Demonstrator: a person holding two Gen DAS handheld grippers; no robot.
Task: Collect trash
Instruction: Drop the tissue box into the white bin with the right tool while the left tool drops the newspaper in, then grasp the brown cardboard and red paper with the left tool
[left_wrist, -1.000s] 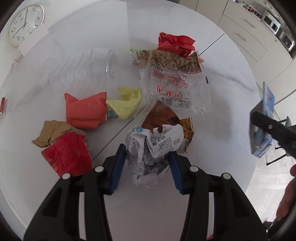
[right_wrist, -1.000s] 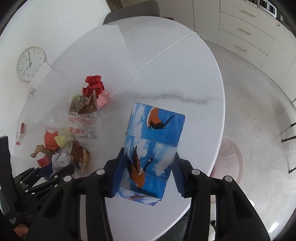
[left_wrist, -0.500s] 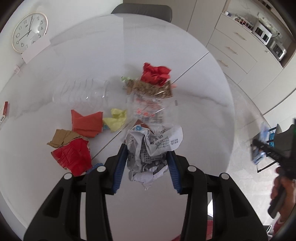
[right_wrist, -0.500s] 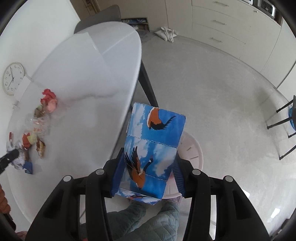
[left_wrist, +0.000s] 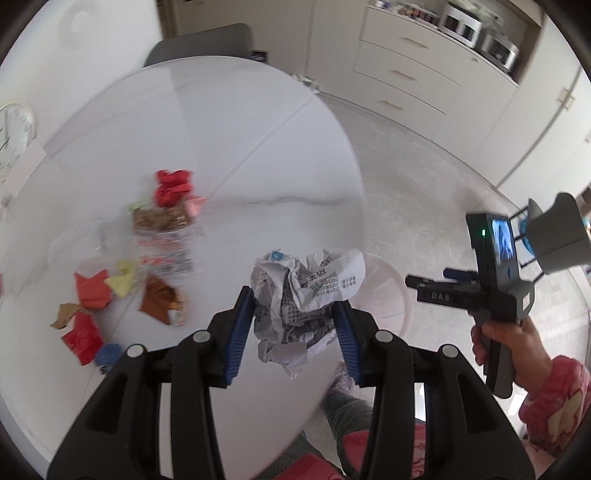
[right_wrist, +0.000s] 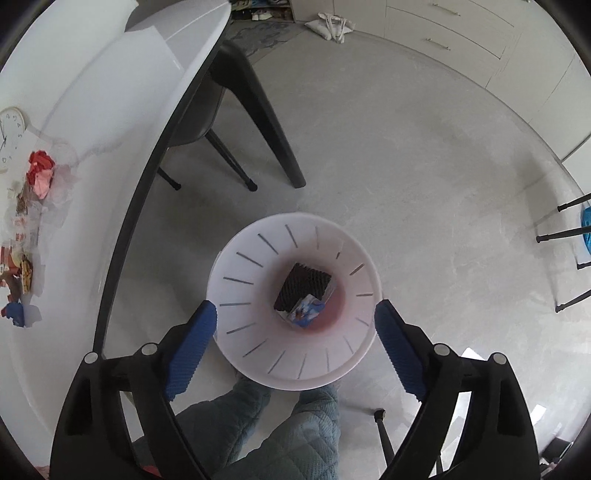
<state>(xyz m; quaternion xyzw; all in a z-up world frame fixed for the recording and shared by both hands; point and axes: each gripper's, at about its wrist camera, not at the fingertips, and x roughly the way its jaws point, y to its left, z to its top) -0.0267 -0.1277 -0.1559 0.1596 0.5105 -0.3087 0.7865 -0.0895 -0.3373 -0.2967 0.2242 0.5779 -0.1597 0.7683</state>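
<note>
My left gripper (left_wrist: 295, 328) pinches a crumpled paper ball (left_wrist: 306, 295); the blue pads (left_wrist: 239, 332) press on both its sides. The ball hangs in the air above the near edge of the white table (left_wrist: 229, 155), and its right part is already over the bin (left_wrist: 391, 295) on the floor.

My right gripper (right_wrist: 295, 328) points down over the bin (right_wrist: 236, 266), and its jaws have just been opening; now they are spread wide with nothing between them. The blue box (right_wrist: 308, 308) with the bird picture lies at the bottom of the bin, tilted, with its dark open end facing up. In the left wrist view my right hand (left_wrist: 506, 343) holds the handle of this gripper, and a pink sleeve (left_wrist: 554, 398) is at the wrist.

More trash is on the table, well apart from the bin: a red paper wad (left_wrist: 171, 186) at the far end, a clear wrapper (left_wrist: 162, 243) with red print just below it, an orange paper (left_wrist: 92, 290) touching a yellow one (left_wrist: 120, 282), a brown wrapper (left_wrist: 160, 302), a red piece (left_wrist: 81, 336) and a small blue piece (left_wrist: 109, 354) near the table edge. This part of the picture is blurred, so I cannot tell finer details.

A grey chair (left_wrist: 201, 44) stands at the far side of the table. My legs (right_wrist: 266, 432) in grey-green trousers are under the bin in the right wrist view.
</note>
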